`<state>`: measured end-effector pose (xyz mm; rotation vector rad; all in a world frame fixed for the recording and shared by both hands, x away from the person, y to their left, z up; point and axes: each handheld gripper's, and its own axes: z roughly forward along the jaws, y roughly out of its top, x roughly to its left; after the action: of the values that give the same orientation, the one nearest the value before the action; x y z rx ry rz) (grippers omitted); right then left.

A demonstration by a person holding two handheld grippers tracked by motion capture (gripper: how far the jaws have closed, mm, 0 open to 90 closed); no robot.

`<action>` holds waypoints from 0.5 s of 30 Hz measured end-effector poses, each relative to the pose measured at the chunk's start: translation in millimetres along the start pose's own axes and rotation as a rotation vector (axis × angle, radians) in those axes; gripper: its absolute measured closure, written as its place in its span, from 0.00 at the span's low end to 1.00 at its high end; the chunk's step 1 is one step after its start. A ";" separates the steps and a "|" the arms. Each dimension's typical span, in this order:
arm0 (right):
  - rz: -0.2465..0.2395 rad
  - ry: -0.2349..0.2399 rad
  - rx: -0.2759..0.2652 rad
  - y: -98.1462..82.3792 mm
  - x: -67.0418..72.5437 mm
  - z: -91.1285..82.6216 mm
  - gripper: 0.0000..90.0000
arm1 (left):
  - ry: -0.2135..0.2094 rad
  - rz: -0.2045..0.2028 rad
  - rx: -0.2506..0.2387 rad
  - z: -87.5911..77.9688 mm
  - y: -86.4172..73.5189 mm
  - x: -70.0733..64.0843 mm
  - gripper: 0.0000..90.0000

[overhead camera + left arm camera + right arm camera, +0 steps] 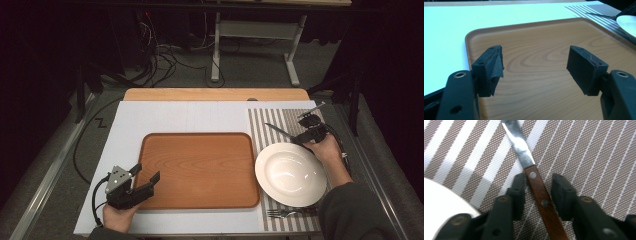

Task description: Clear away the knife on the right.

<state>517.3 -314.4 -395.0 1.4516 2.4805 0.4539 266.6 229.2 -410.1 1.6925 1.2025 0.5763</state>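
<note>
Lying between parted fingers (517, 191), untouched: knife (537, 188) handle.

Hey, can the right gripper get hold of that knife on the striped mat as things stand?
Probably yes. The right gripper already has its open jaws on either side of the knife at its wooden handle, with nothing between them. The plate lies off to one side on the striped mat, not in the way.

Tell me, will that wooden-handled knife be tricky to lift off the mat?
Probably a little. The knife lies flat on the striped placemat, so the right gripper, its jaws open either side of the handle, has little height to pinch. It looks stiff, so it shouldn't flop. The shiny blade end may dip if it's gripped far back.
</note>
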 end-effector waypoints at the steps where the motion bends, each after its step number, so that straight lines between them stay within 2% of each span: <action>1: 0.004 -0.003 0.003 -0.3 -0.2 -0.3 0.77 | 0.001 0.001 0.001 0.1 0.0 0.0 0.34; 5: 0.002 0.004 0.014 -1.4 -1.3 -1.5 0.86 | 0.001 0.002 0.001 0.1 0.0 -0.2 0.34; 15: -0.007 -0.016 0.012 -3.3 0.4 -3.2 0.87 | -0.001 0.001 0.001 0.1 0.2 -0.4 0.34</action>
<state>513.4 -316.0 -393.3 1.4445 2.4797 0.4256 266.6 228.8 -410.0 1.6936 1.2015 0.5758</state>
